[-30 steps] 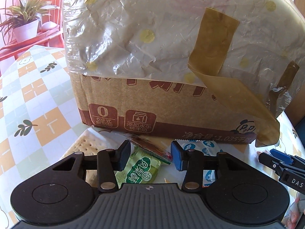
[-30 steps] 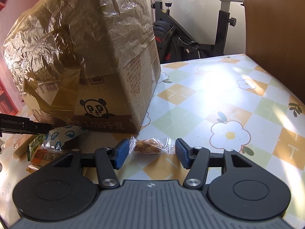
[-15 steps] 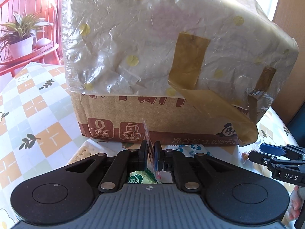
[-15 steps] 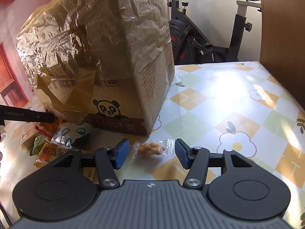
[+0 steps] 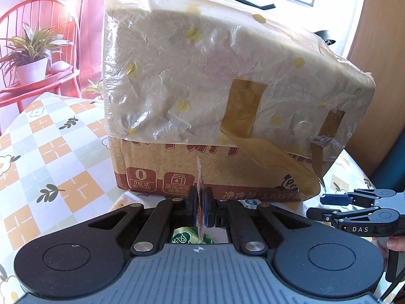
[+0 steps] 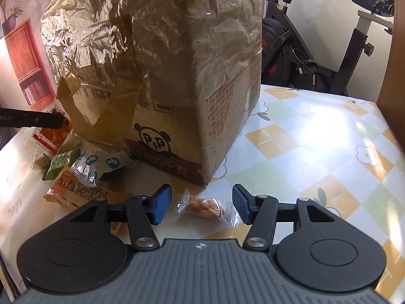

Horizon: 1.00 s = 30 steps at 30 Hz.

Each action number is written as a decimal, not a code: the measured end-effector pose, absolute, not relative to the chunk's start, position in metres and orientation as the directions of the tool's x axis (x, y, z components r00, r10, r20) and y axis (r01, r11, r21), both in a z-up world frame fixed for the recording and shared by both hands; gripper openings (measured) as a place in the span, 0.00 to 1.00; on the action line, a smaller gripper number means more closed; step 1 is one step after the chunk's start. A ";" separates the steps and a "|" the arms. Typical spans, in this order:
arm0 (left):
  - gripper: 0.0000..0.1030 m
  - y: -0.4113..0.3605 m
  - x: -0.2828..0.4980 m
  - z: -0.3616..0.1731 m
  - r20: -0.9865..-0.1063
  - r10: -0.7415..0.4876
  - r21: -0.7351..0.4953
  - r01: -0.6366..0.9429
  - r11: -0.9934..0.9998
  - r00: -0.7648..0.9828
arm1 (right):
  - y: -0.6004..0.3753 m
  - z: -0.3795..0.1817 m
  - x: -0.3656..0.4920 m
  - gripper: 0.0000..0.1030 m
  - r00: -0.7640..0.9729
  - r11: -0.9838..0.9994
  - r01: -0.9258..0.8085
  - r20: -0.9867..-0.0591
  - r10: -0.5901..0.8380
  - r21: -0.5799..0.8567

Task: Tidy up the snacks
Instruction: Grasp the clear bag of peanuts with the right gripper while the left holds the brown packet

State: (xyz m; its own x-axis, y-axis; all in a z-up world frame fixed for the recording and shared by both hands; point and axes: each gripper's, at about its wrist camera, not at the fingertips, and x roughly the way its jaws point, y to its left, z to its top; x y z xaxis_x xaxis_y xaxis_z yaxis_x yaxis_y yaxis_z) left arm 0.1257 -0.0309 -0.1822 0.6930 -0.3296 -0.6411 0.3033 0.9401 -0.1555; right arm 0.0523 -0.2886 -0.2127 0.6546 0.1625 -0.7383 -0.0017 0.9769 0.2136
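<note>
A tall cardboard box [image 5: 227, 101] wrapped in crinkled plastic stands on the checked table. My left gripper [image 5: 200, 202] is shut on a thin orange-red snack packet [image 5: 199, 177], held edge-on and raised in front of the box; the right wrist view shows the same packet [image 6: 53, 134] hanging under a black finger [image 6: 33, 121]. A green packet [image 5: 187, 238] lies below it. My right gripper [image 6: 201, 204] is open around a clear-wrapped brown snack [image 6: 205, 206] lying on the table near the box corner, pads apart from it. The right gripper [image 5: 326, 206] also shows at the right.
More packets lie by the box front: a green packet [image 6: 60, 162], a blue-and-white one [image 6: 101, 162] and an orange one [image 6: 73, 192]. An exercise bike [image 6: 329, 50] stands behind the table [image 6: 303, 152]. A red chair with a potted plant [image 5: 33, 63] is at the left.
My left gripper closed on the orange-red packet and lifted it off the pile. My right gripper shifted slightly and rolled, still open around the brown snack.
</note>
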 end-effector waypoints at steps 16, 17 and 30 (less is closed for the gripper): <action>0.06 -0.027 0.100 -0.177 -0.622 -0.358 -0.150 0.343 0.927 0.696 | -0.283 -0.204 0.044 0.51 0.622 0.973 0.023 -0.765 0.167 0.231; 0.06 -0.026 0.099 -0.176 -0.621 -0.358 -0.150 0.343 0.927 0.697 | -0.282 -0.204 0.045 0.51 0.618 0.972 0.022 -0.767 0.172 0.235; 0.06 -0.028 0.094 -0.175 -0.611 -0.372 -0.163 0.348 0.923 0.699 | -0.273 -0.198 0.035 0.51 0.565 0.941 0.022 -0.781 0.266 0.336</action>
State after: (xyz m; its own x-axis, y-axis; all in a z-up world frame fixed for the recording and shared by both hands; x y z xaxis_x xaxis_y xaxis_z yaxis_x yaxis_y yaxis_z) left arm 0.0941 -0.0276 -0.1754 0.6985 -0.3717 -0.6115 0.3482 0.9231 -0.1634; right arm 0.0345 -0.2728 -0.1980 0.5648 0.2662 -0.7811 0.0216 0.9415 0.3364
